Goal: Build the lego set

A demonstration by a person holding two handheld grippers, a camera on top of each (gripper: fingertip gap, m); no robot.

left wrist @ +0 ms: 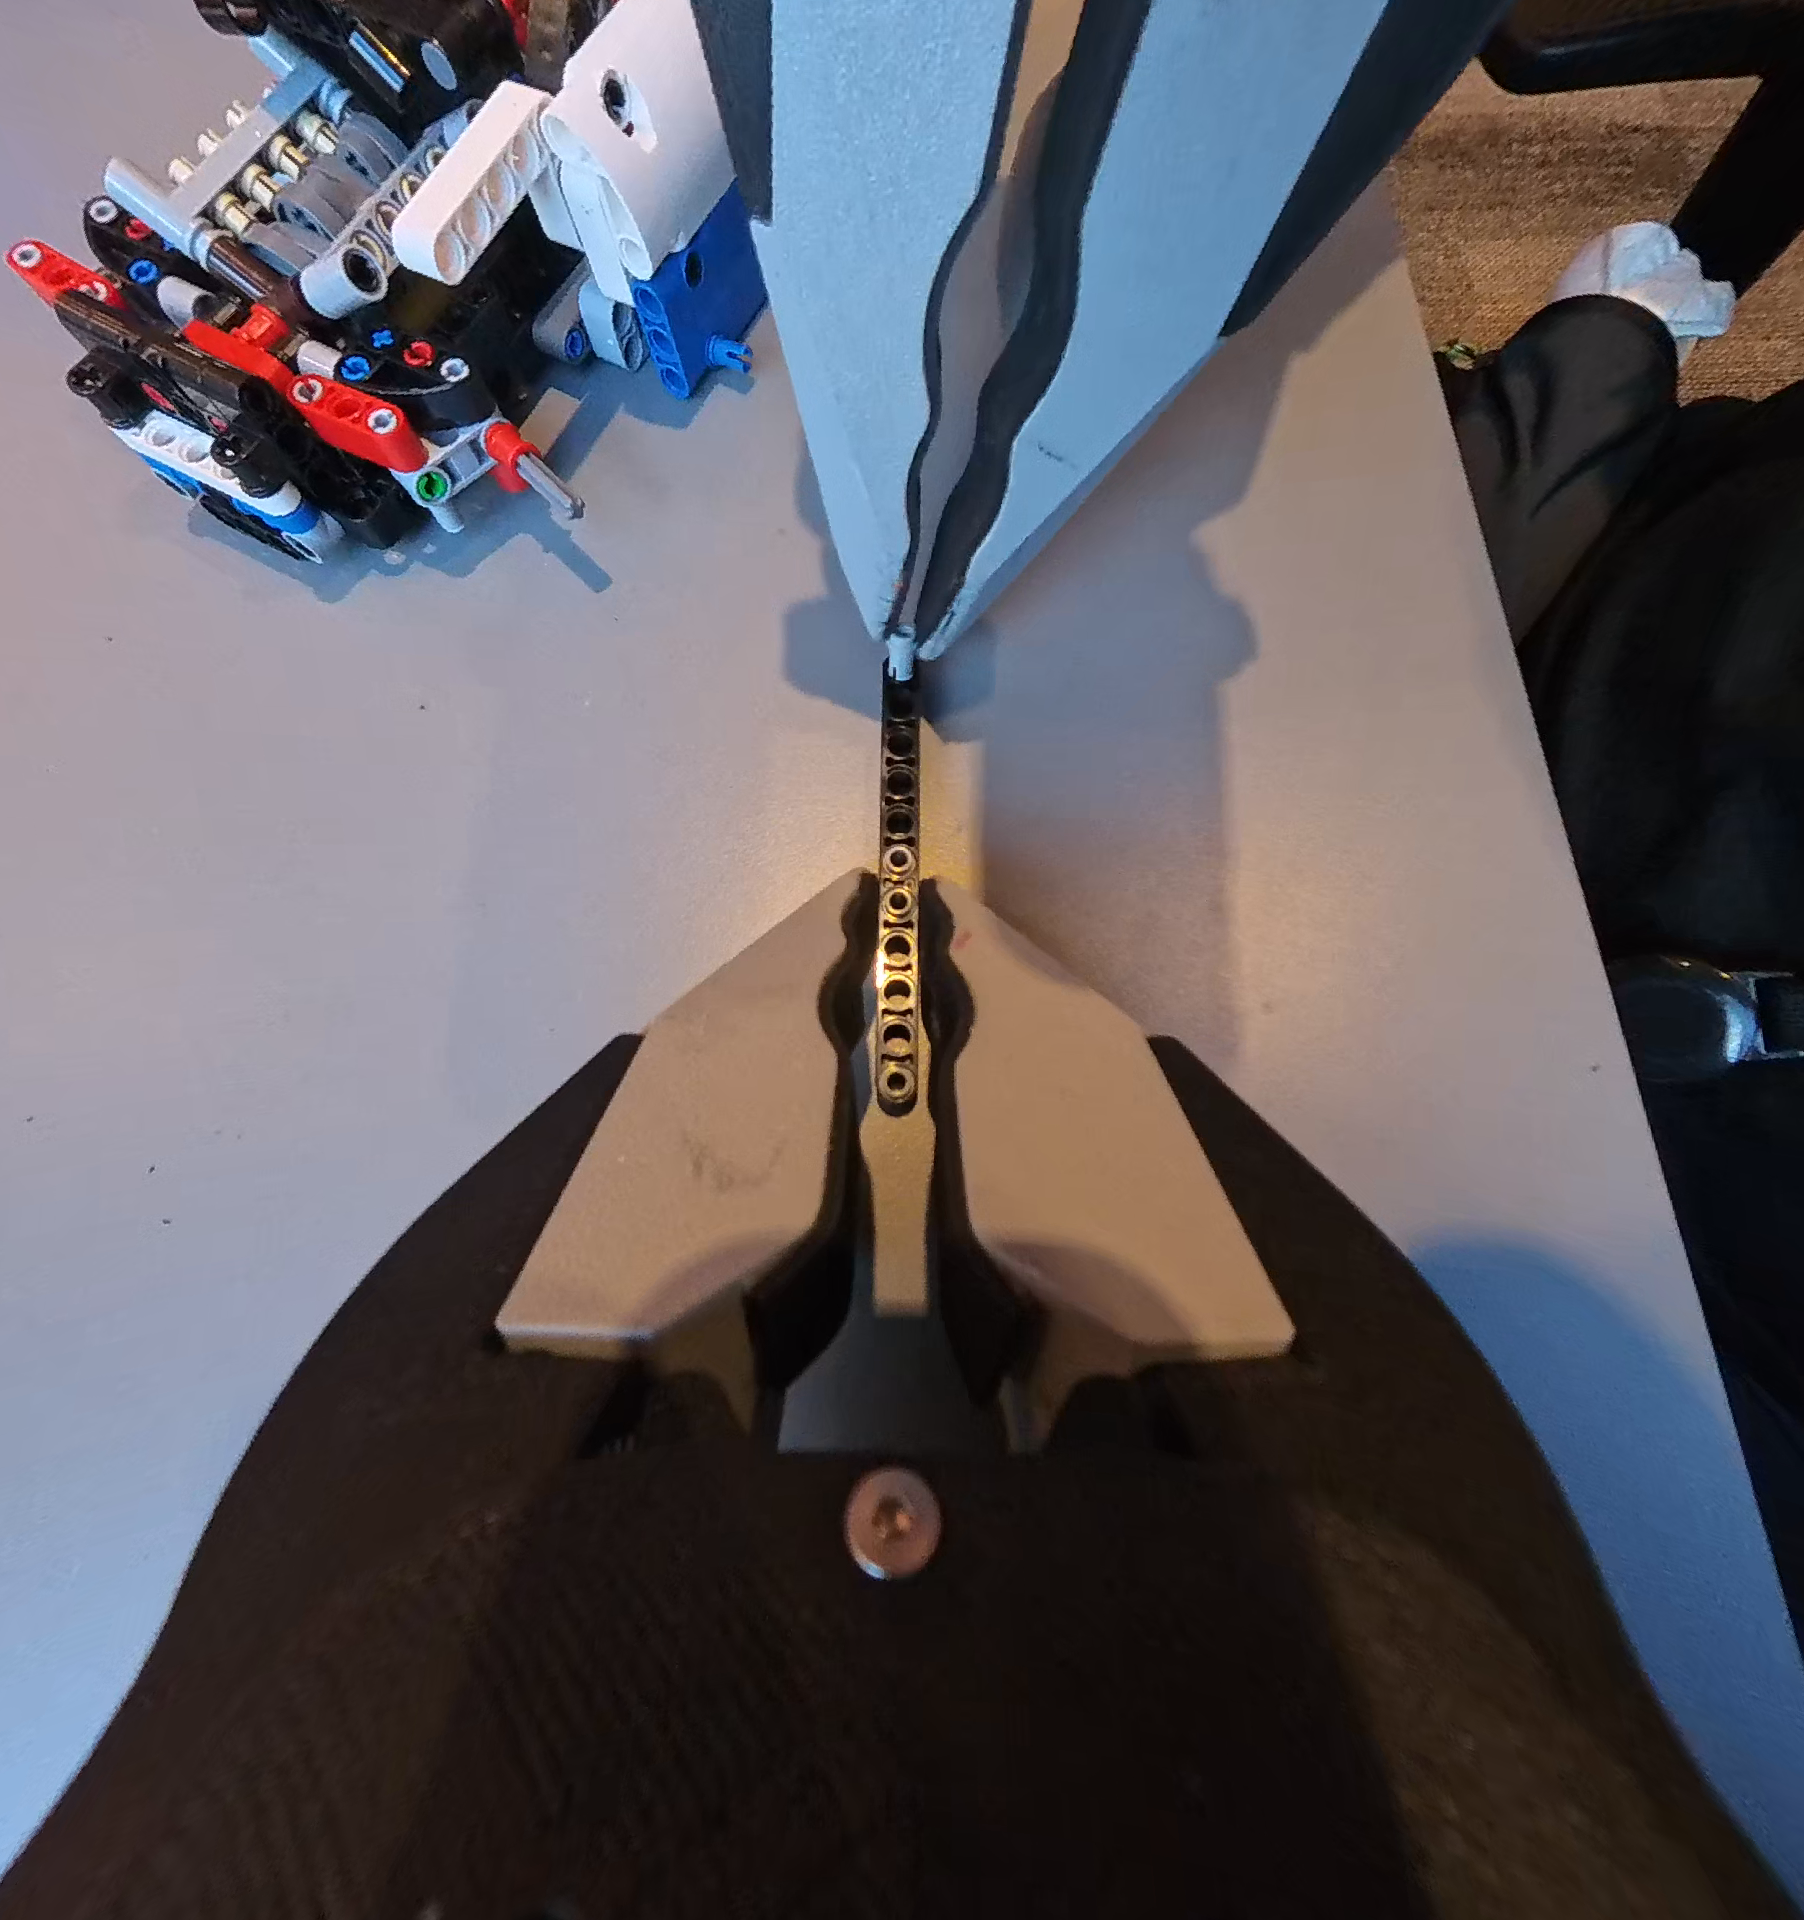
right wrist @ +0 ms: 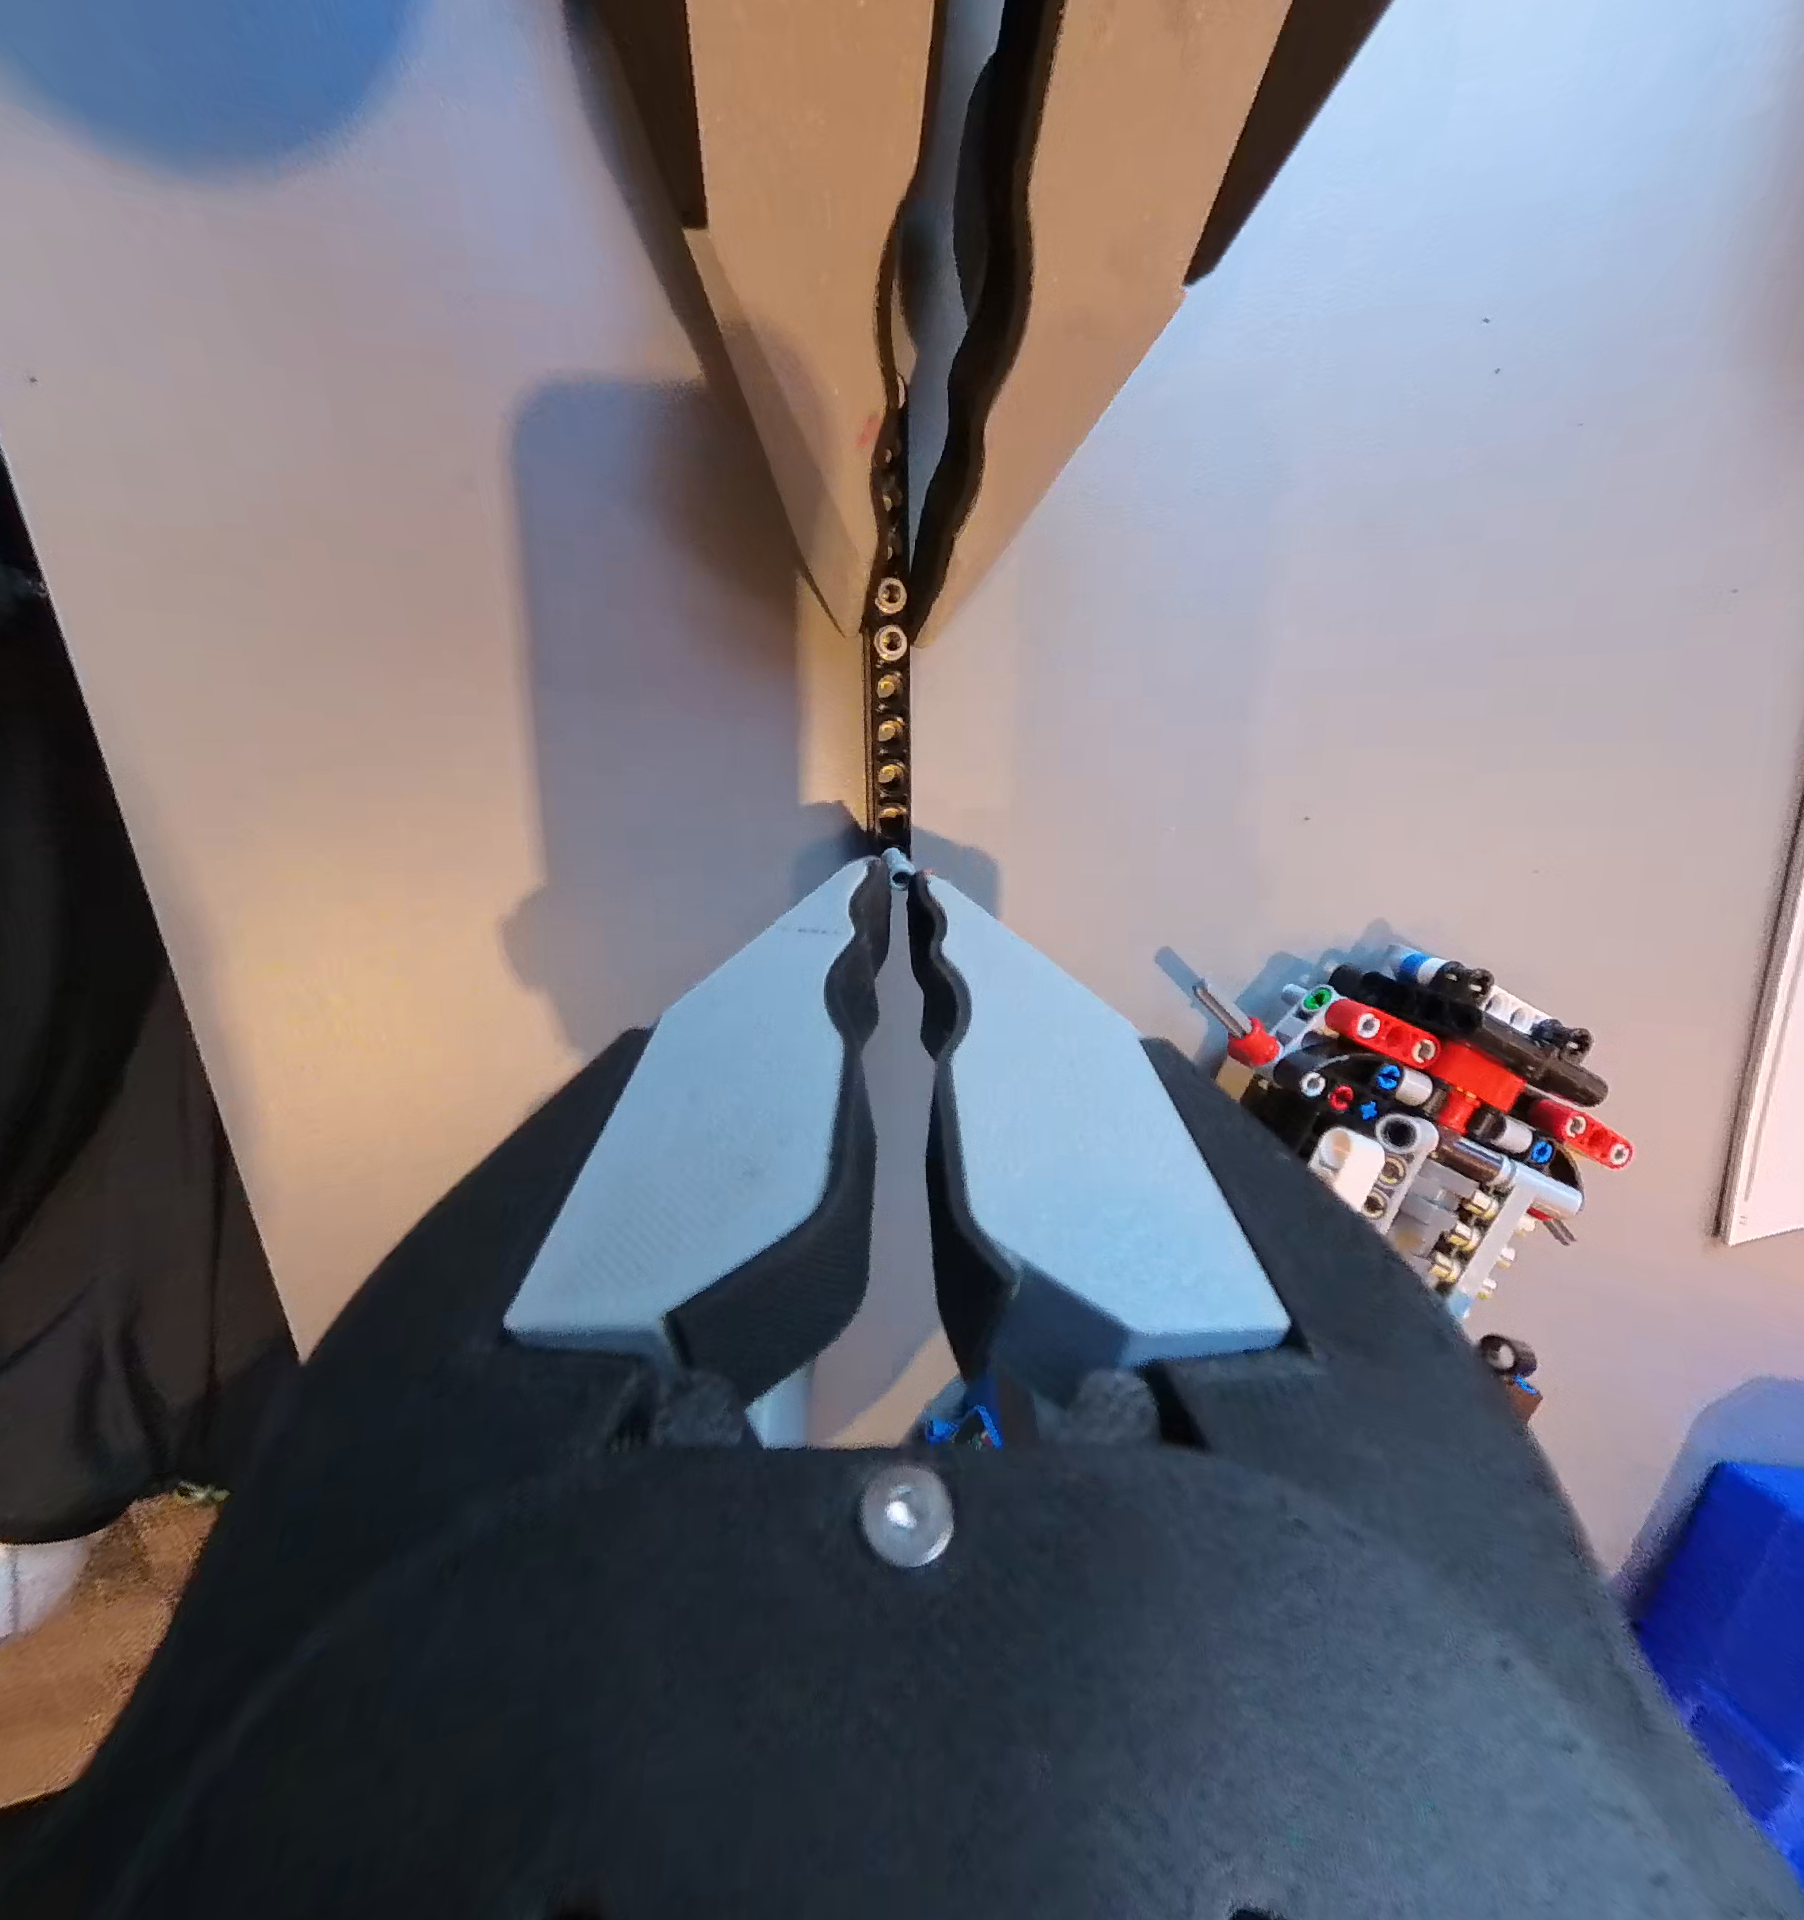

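My left gripper (left wrist: 898,883) clamps the black beam (left wrist: 899,790) above the desk (left wrist: 358,831); my right gripper (right wrist: 900,883) pinches a small grey pin (right wrist: 898,871) at its end hole, so I judge the next move is pressing it straight in.

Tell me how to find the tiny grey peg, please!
Start at the grey table, where the two hand-held grippers meet tip to tip. The left hand-held gripper clamps a long black beam with holes, and at the beam's far end the right hand-held gripper pinches the tiny grey peg. Nothing else there is as small or as pale.
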